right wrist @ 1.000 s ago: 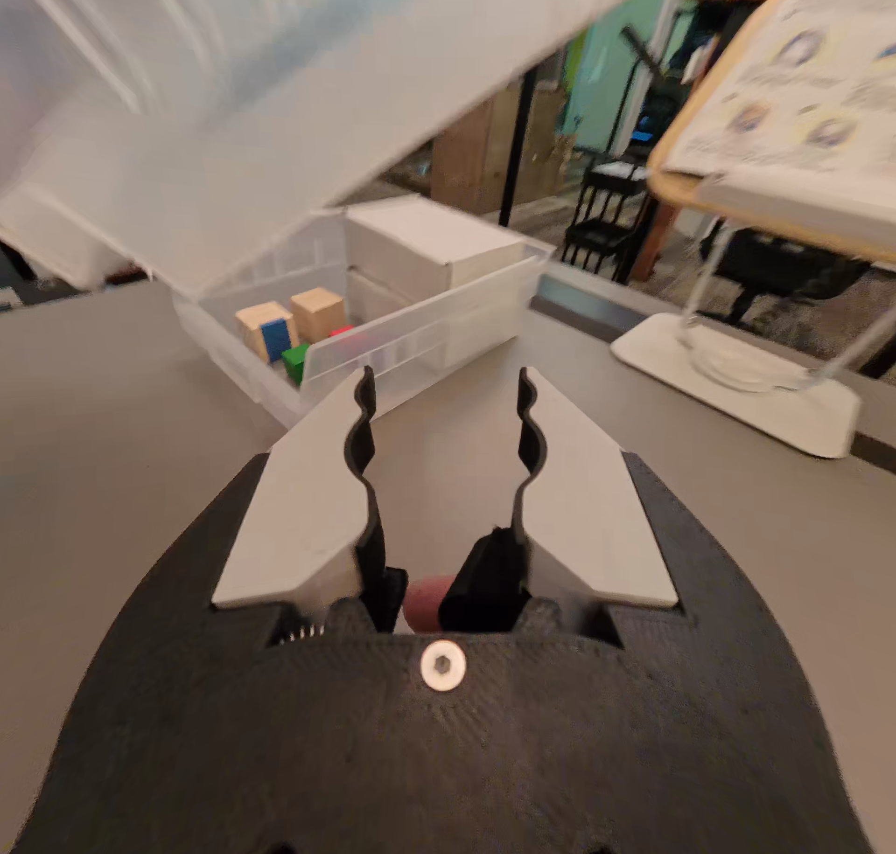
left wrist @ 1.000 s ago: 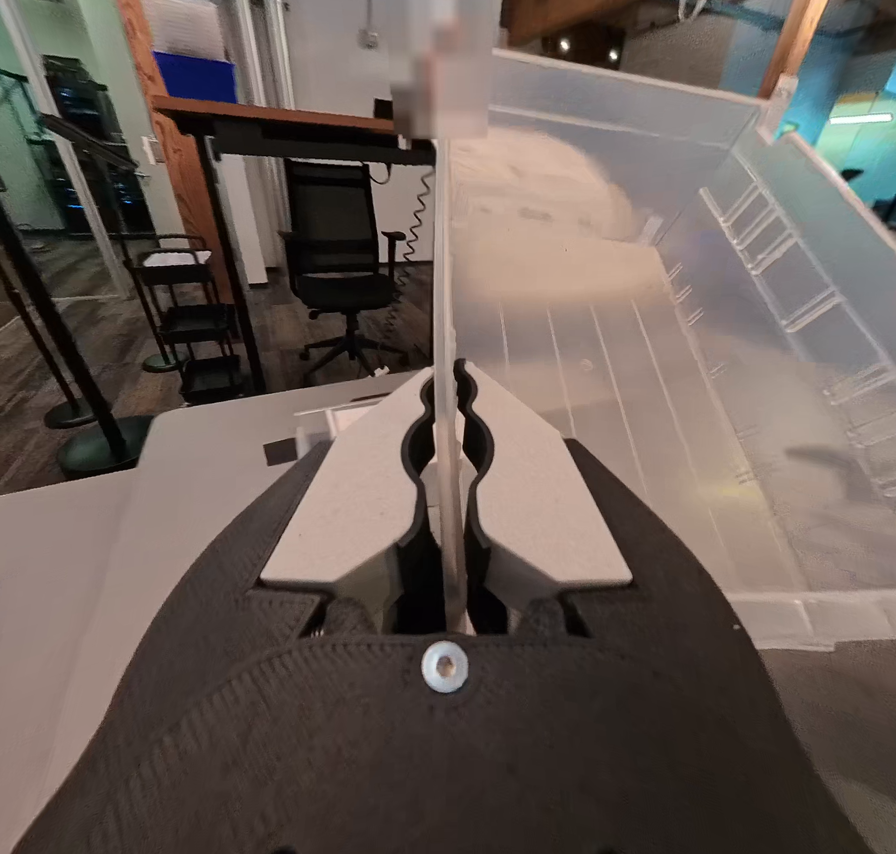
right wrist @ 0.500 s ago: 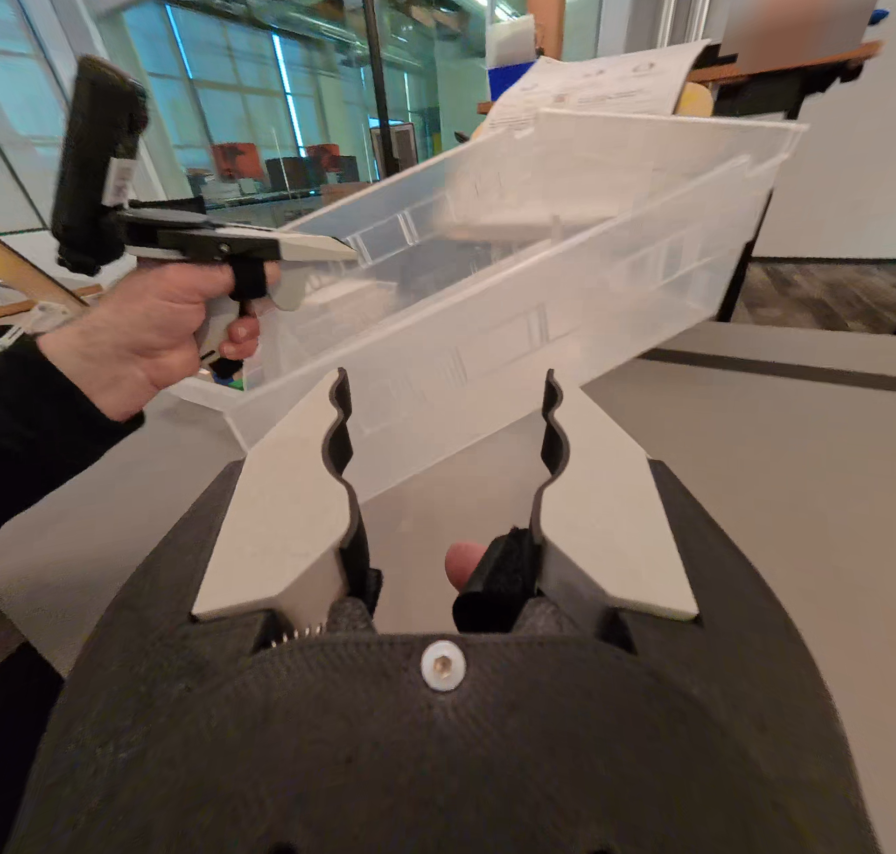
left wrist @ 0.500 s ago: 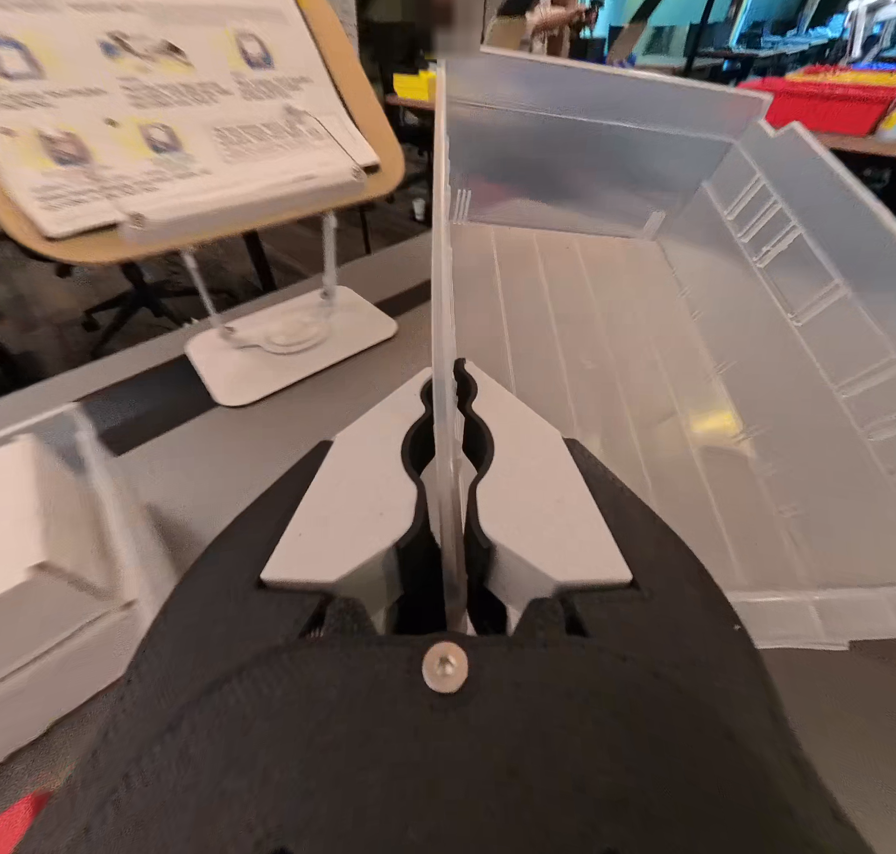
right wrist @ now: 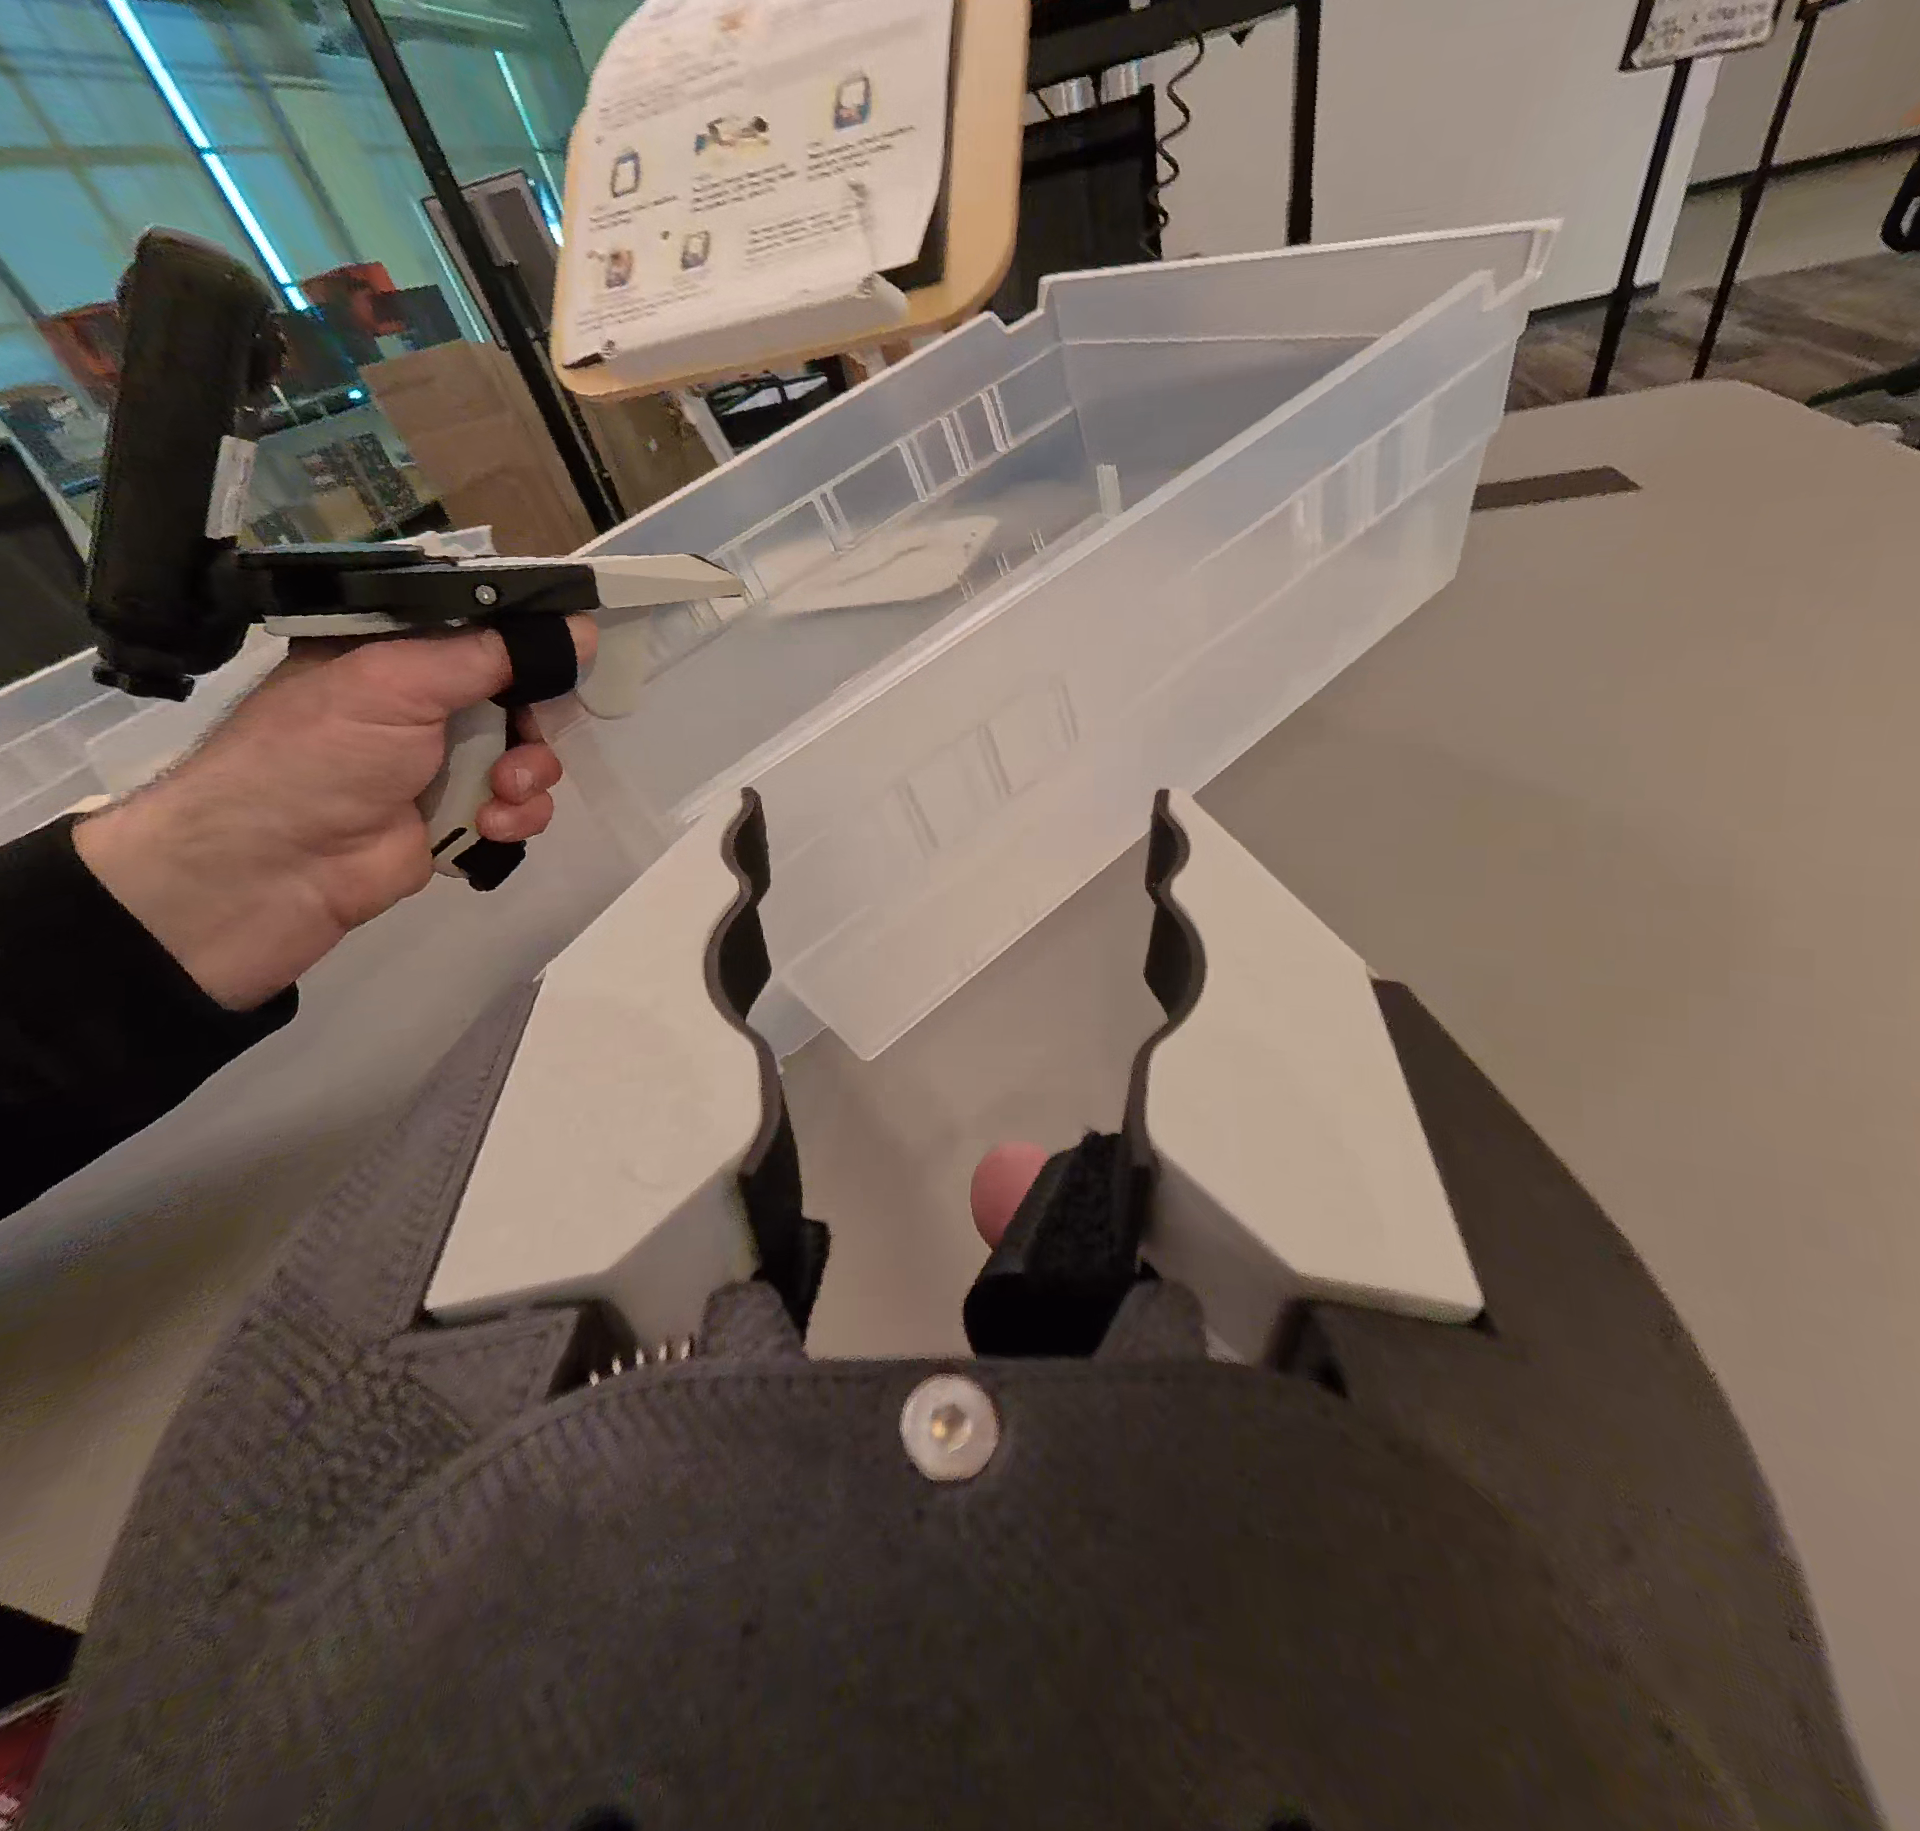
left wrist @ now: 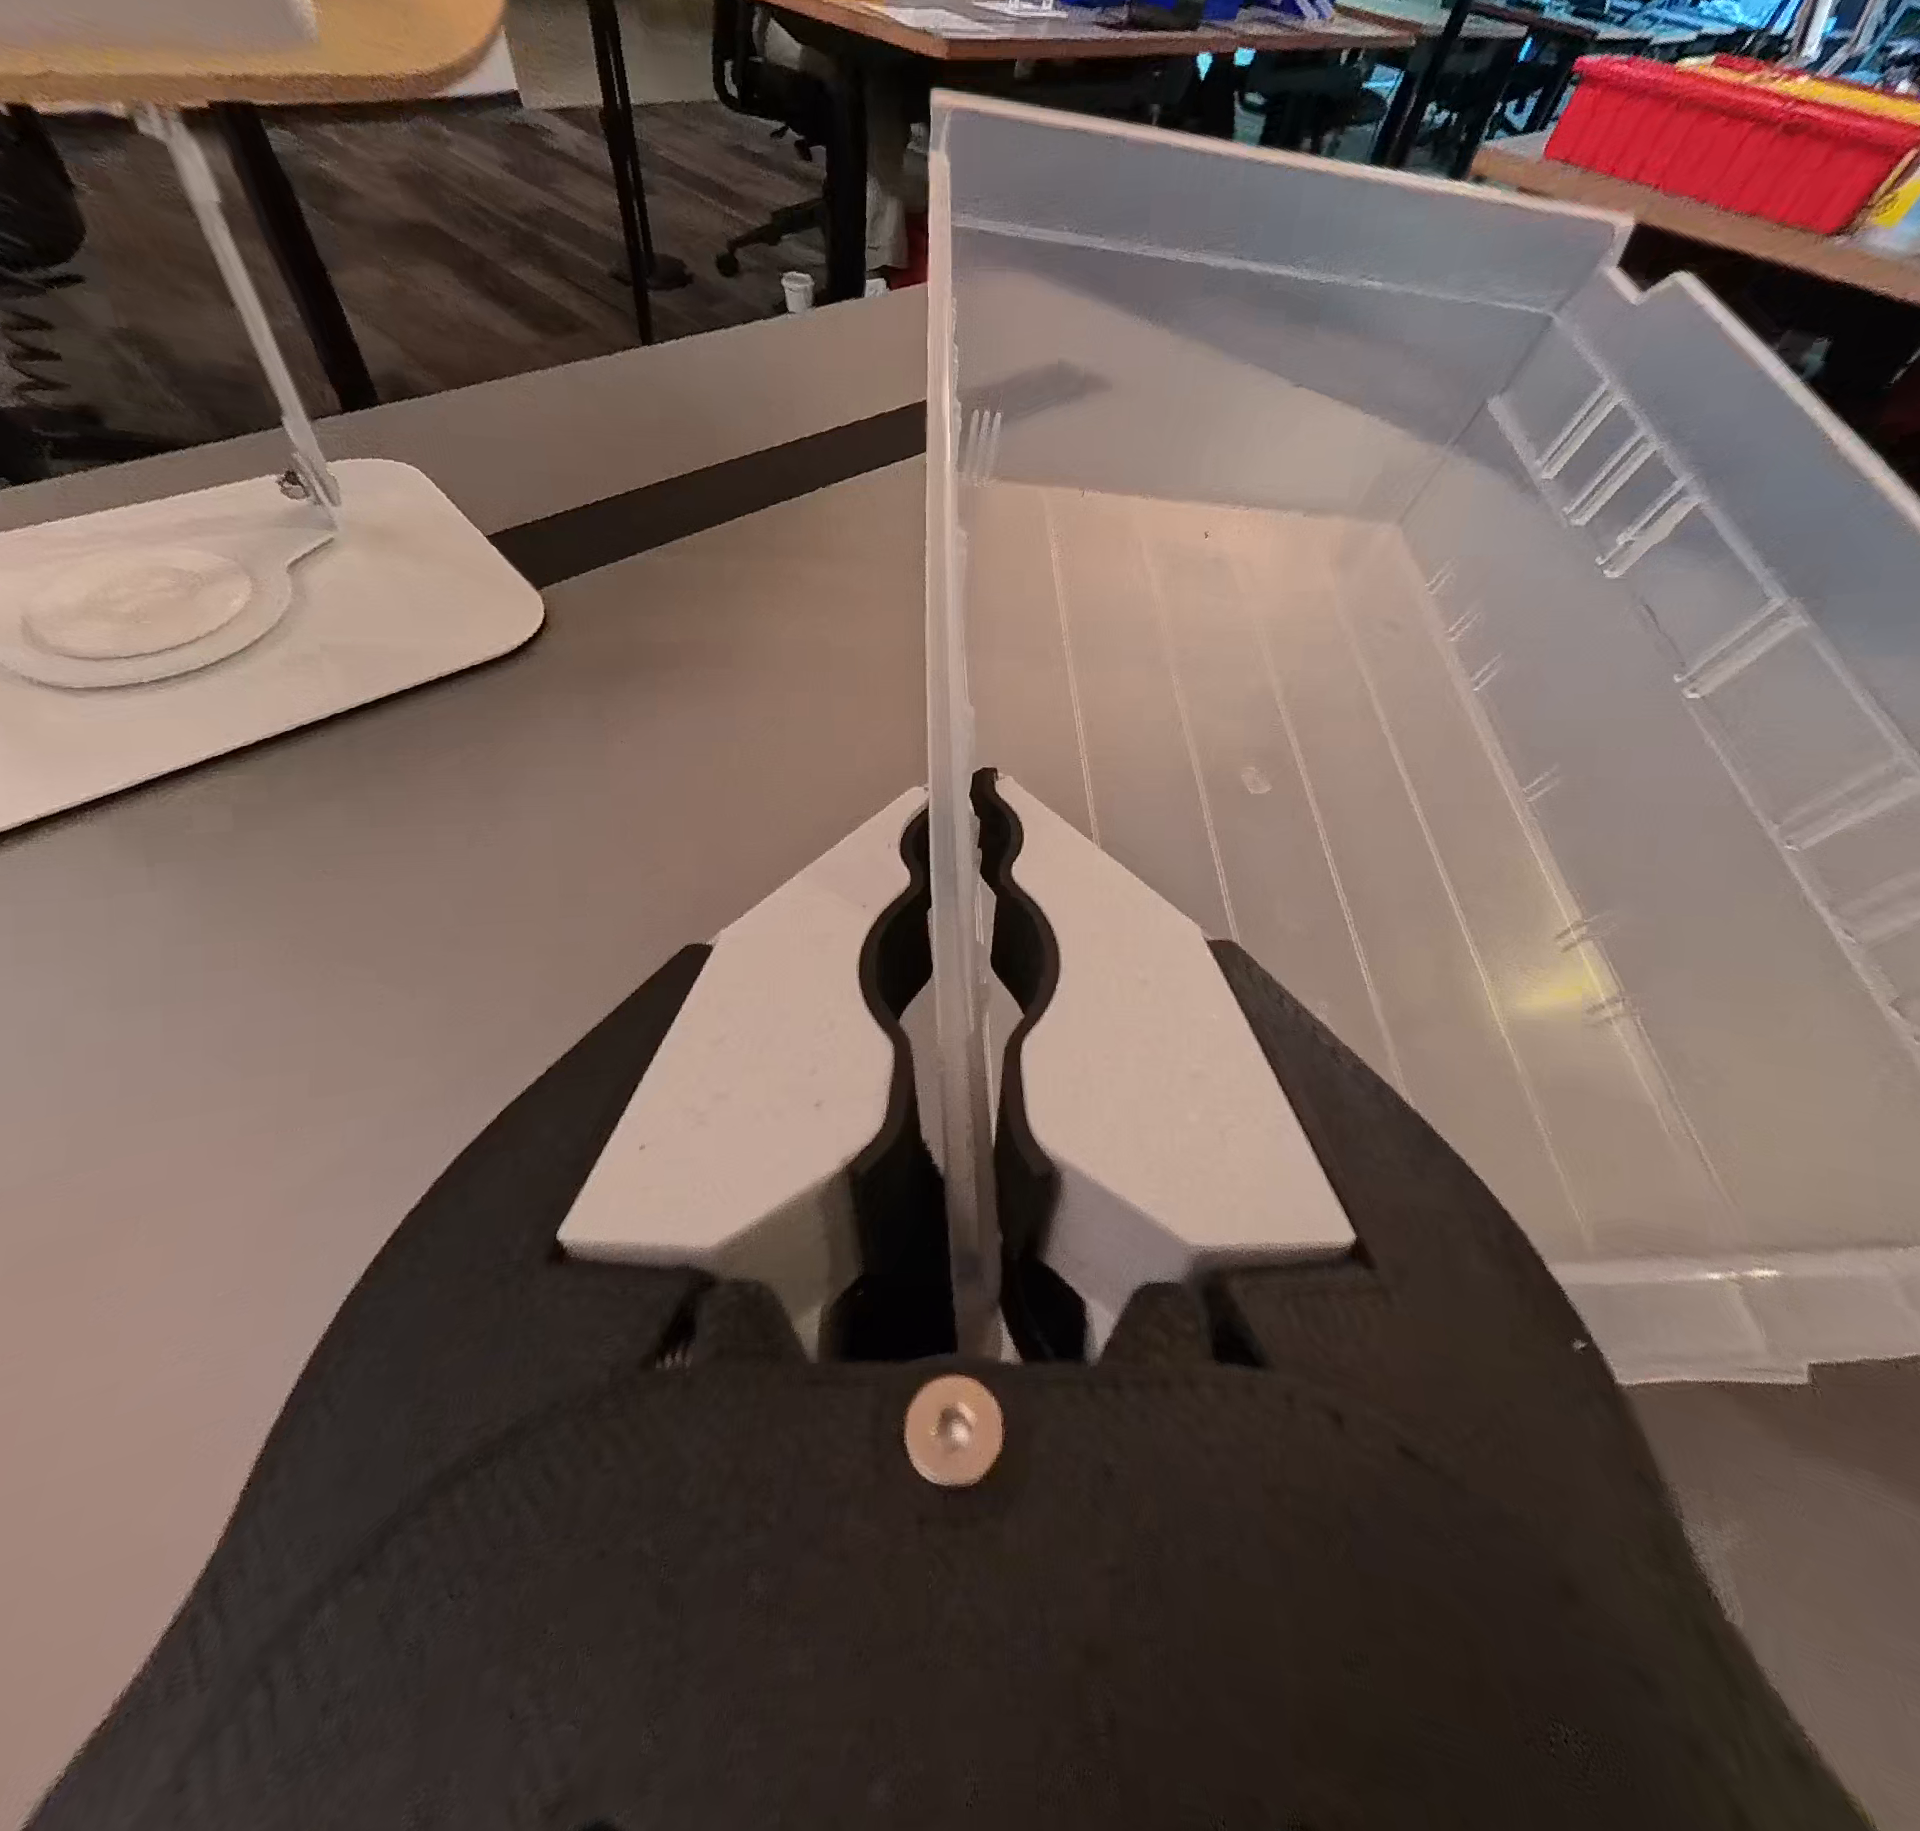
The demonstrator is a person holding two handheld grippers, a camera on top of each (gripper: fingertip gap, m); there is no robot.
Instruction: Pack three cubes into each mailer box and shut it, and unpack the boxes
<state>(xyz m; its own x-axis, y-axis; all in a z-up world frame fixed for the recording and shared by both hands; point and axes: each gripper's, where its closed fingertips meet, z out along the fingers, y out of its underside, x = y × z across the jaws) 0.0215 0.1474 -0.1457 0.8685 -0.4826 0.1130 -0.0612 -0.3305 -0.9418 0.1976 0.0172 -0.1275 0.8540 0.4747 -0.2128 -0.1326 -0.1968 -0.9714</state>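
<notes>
Grey worktop (right wrist: 1558, 846) spreads beneath a translucent plastic bin (right wrist: 1091, 576), which hangs tilted above the surface, its interior bare in the left wrist view. Left claw (left wrist: 961, 794) is clamped on the bin's side wall (left wrist: 948, 638), the thin edge running between its white fingers (left wrist: 769, 1054); a person's hand (right wrist: 312, 805) grips its handle. Right claw (right wrist: 956, 815) hovers just below the bin's near corner, jaws spread apart and holding nothing. Behind, a document stand (right wrist: 790, 150) carries a printed sheet, its white base (left wrist: 208, 618) resting on the worktop.
</notes>
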